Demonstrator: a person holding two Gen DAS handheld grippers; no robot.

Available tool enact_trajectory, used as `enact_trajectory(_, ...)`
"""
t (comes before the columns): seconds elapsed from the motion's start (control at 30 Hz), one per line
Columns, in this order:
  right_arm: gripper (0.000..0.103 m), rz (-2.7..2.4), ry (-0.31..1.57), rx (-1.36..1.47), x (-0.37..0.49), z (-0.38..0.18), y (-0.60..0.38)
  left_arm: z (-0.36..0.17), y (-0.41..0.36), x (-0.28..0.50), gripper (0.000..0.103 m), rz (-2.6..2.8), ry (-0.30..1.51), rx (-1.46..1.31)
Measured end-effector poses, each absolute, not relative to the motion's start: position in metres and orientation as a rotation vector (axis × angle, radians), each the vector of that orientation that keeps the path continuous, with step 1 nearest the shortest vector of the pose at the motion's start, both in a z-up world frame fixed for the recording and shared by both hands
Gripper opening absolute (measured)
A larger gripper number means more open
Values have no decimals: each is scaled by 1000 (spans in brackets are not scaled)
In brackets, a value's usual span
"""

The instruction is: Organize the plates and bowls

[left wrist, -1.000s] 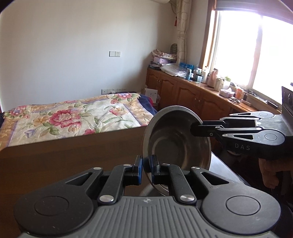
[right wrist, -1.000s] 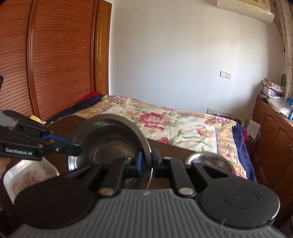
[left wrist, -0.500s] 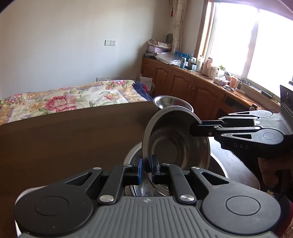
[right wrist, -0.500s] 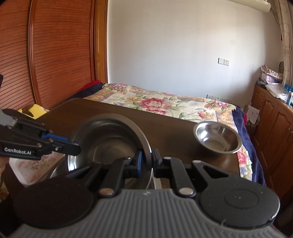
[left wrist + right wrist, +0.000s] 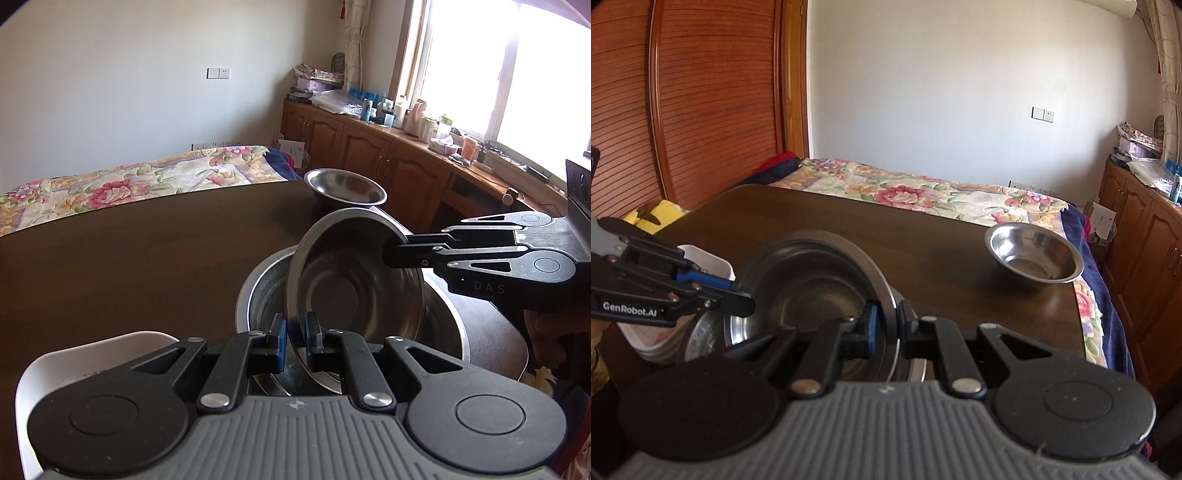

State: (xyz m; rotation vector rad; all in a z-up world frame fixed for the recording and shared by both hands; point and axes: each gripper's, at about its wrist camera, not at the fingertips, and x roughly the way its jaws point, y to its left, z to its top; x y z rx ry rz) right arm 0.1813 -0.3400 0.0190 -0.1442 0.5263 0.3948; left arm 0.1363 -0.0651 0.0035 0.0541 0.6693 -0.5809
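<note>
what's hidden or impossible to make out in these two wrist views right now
- Bottom of the large steel bowl: left wrist view, covered by the held steel bowl and the left gripper.
- White dish: left wrist view, cut by the gripper body; right wrist view, the left gripper blocks it.
- Held bowl's near rim: right wrist view, behind the right gripper.
- Bottles on the cabinet counter: too small to identify.

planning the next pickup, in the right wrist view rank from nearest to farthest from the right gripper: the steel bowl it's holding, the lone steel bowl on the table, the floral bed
1. Tilted steel bowl, clamped in the right gripper, centre-left.
2. Lone steel bowl, right, near the edge of the dark wooden table.
3. Floral bed, beyond the table's far edge.
</note>
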Motion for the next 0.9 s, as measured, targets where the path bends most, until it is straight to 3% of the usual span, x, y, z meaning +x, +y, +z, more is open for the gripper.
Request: enact_trajectory(0.9,15,437,547,-298,180,4,-326,-2,-65,139,11,-568,673,55)
